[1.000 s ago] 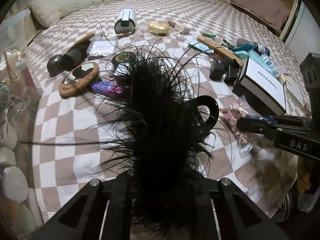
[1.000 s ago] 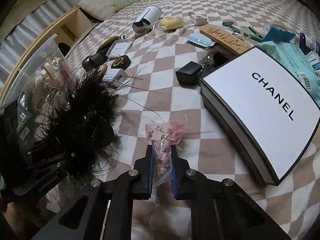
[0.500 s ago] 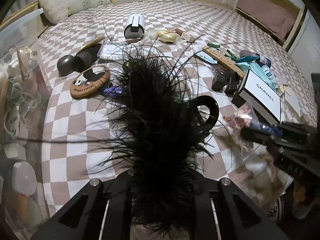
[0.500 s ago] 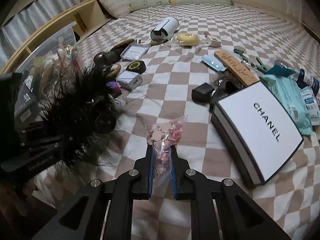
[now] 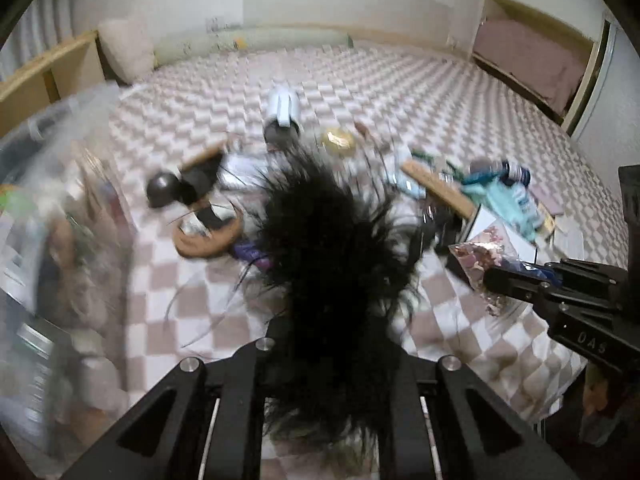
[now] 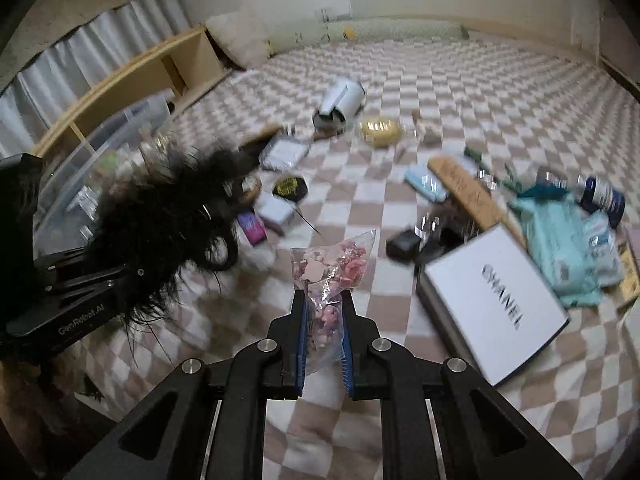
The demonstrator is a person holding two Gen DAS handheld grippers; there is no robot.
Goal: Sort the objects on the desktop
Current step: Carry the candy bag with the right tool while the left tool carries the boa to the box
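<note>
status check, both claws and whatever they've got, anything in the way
Left claw shut on black feather piece. Right claw shut on bag of pink bits. Both held above checkered bedspread. Nothing between them.

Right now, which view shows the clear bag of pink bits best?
The right wrist view: the clear bag of pink bits sits dead centre, pinched in the right tool, its pink contents sharp against the checked bedspread. The left wrist view shows it only small, side-on and blurred at the right edge.

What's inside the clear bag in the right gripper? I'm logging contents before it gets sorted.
The clear bag holds small pink and pale pieces; one looks flower-shaped. The right gripper covers its lower sides, and blur hides finer detail.
</note>
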